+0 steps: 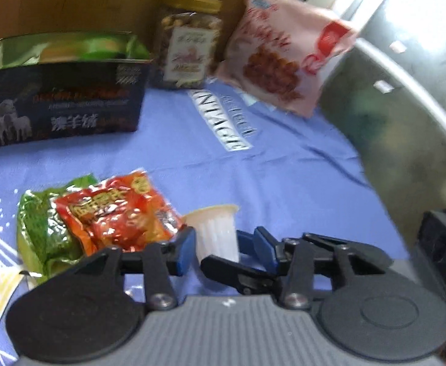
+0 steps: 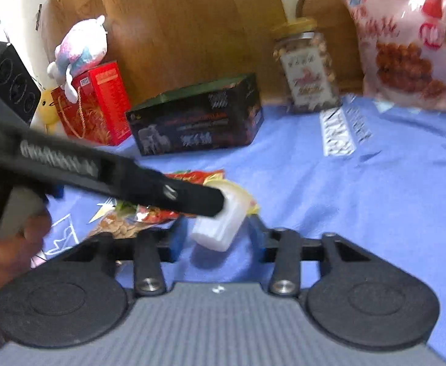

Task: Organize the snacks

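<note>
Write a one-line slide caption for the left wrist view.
Left gripper closing around a white jelly cup beside red and green snack packets on blue cloth.

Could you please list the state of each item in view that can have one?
jelly cup: sealed, between the left gripper fingers.
right gripper: open around the cup.
dark box: lid open.
nut jar: lid on, upright.
pink snack bag: sealed, leaning.
red packet: lying flat.

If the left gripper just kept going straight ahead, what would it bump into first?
Probably the white jelly cup, which already sits between the left gripper's open blue-tipped fingers, apparently not yet clamped. Beyond it lies only blue cloth for a stretch.
</note>
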The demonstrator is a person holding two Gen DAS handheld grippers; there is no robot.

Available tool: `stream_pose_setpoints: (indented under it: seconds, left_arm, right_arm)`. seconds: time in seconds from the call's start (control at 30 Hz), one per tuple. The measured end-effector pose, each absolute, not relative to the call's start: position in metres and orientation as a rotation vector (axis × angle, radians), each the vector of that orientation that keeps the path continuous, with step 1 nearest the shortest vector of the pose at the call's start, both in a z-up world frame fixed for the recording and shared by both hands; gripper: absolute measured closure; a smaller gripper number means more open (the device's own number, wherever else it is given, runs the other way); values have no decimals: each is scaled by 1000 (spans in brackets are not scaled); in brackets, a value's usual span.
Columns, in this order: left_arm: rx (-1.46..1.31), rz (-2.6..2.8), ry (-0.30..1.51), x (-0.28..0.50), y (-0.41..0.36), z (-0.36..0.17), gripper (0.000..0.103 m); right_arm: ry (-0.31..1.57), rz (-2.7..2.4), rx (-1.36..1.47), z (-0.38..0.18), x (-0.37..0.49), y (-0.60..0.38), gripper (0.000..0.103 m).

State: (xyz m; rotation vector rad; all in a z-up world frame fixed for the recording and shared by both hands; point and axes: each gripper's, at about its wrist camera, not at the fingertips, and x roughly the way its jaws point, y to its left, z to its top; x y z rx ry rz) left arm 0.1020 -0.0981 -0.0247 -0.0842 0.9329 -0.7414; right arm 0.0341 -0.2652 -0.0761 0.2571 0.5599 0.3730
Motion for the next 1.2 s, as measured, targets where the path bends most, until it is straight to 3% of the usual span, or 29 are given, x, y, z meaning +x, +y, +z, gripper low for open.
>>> stream_pose_setpoints:
  seconds: [0.13, 0.3, 0.57, 0.77, 0.93, 1.2]
  left_arm:
    - [-149, -715, 967, 113, -92, -29, 67]
    - [-145, -714, 814, 119, -75, 10, 67]
    - [-237, -604, 692, 202, -46, 55, 67]
    - [-264, -484, 742, 248, -37, 35, 64]
    - [-322, -543, 669, 210, 4, 41, 63]
    - [-313, -635, 864, 147, 13, 0, 64]
  right_arm:
    - [555, 384, 267, -73, 34, -264, 67]
    - [434, 394, 192, -41, 42, -253, 67]
    - [303, 421, 130, 1, 136, -221, 65]
    - [353, 344, 42, -11, 173, -206, 59]
    - [403, 412, 208, -26, 127, -247, 59]
    - [638, 475, 382, -67, 87, -273, 58]
